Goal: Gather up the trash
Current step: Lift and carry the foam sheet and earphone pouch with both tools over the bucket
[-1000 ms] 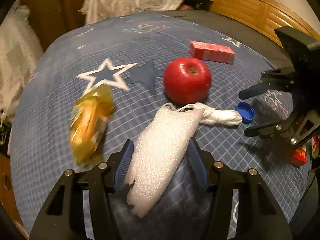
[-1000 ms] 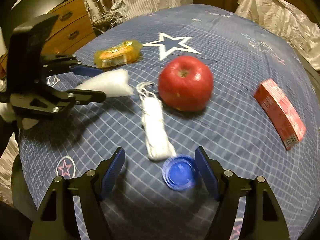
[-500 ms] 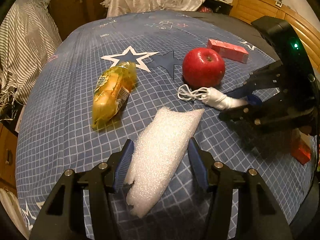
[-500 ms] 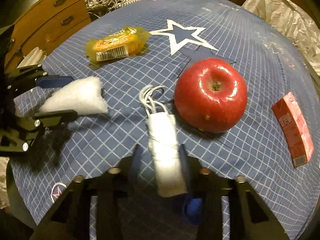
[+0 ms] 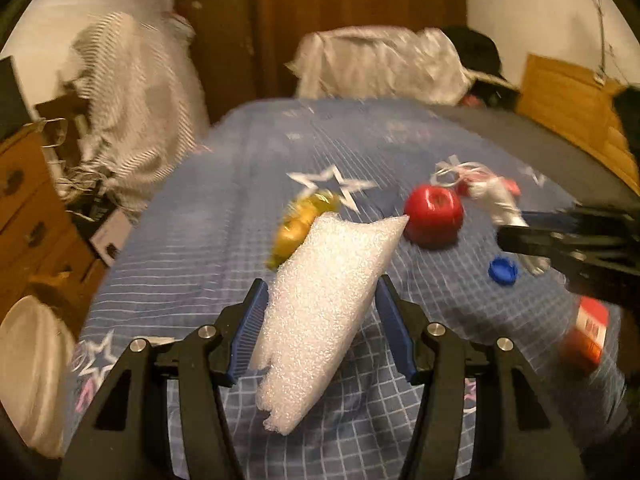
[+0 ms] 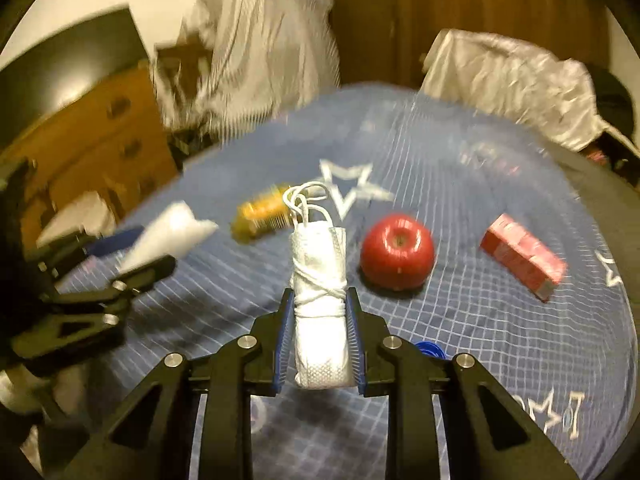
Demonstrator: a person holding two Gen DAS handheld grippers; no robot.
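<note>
My left gripper (image 5: 320, 300) is shut on a white foam sheet (image 5: 324, 300) and holds it above the blue star-patterned cloth (image 5: 200, 264). It also shows at the left of the right wrist view (image 6: 132, 256), foam (image 6: 168, 236) in it. My right gripper (image 6: 320, 312) is shut on a rolled white face mask (image 6: 320, 312) with its ear loops sticking up. In the left wrist view the right gripper (image 5: 528, 236) holds the mask (image 5: 496, 200) at the right. A blue bottle cap (image 5: 502, 270) and a yellow snack wrapper (image 5: 300, 224) lie on the cloth.
A red apple (image 6: 396, 256) and a red carton (image 6: 524, 260) lie on the cloth; another red carton (image 5: 586, 332) lies near its right edge. A wooden dresser (image 5: 28, 216) stands at the left. Clothes-draped chairs (image 5: 384, 68) stand behind the table.
My right gripper closed on the rolled mask and lifted it off the cloth. My left gripper rose with the foam sheet. Both views now tilt up toward the room.
</note>
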